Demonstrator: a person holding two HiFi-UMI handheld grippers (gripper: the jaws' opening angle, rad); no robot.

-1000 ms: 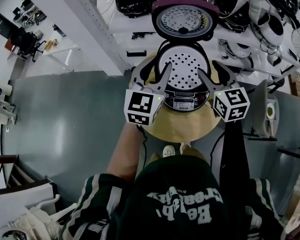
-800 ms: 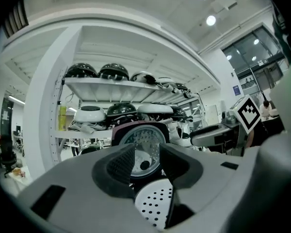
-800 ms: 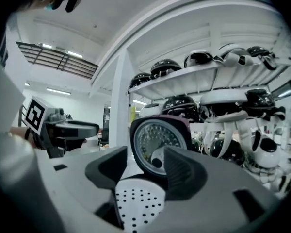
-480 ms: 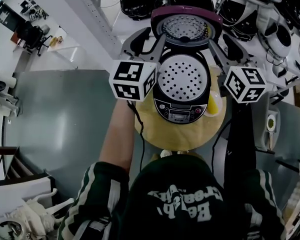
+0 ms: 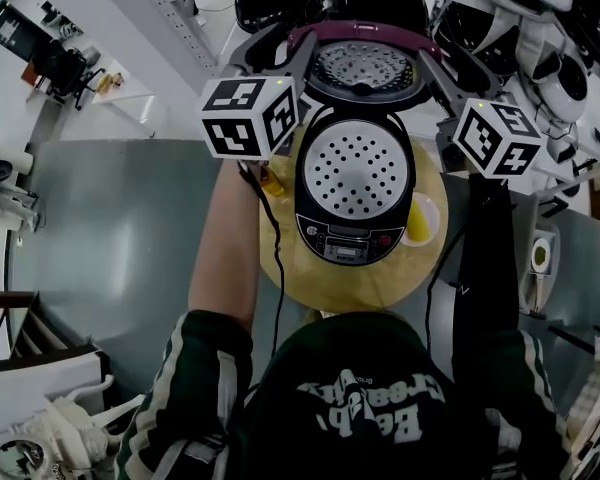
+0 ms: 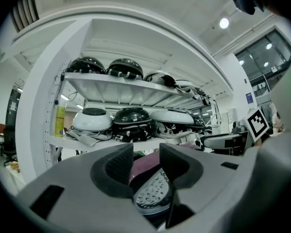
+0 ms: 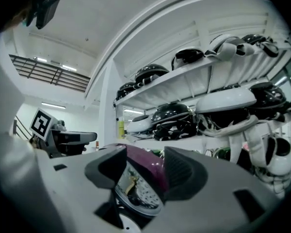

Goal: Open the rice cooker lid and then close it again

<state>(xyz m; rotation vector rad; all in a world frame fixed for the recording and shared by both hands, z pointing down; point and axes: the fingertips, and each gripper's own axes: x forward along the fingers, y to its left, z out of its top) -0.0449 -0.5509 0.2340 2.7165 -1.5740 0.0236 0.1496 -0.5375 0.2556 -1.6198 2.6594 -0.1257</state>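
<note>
The left gripper (image 6: 144,161) clamps the left edge of the raised maroon lid (image 5: 365,68), whose rim fills the narrow gap between its jaws. The lid stands open above the rice cooker (image 5: 352,183) on a round wooden table (image 5: 320,278). The right gripper (image 7: 145,166) grips the lid's right edge, jaws closed against the rim.

Head view overhead, gripper views low — sharing lid (image 5: 365,68)

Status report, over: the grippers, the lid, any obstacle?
Left gripper and right gripper each shut on lid rim, one per side. Lid up, open over rice cooker. Nothing between them.
</note>
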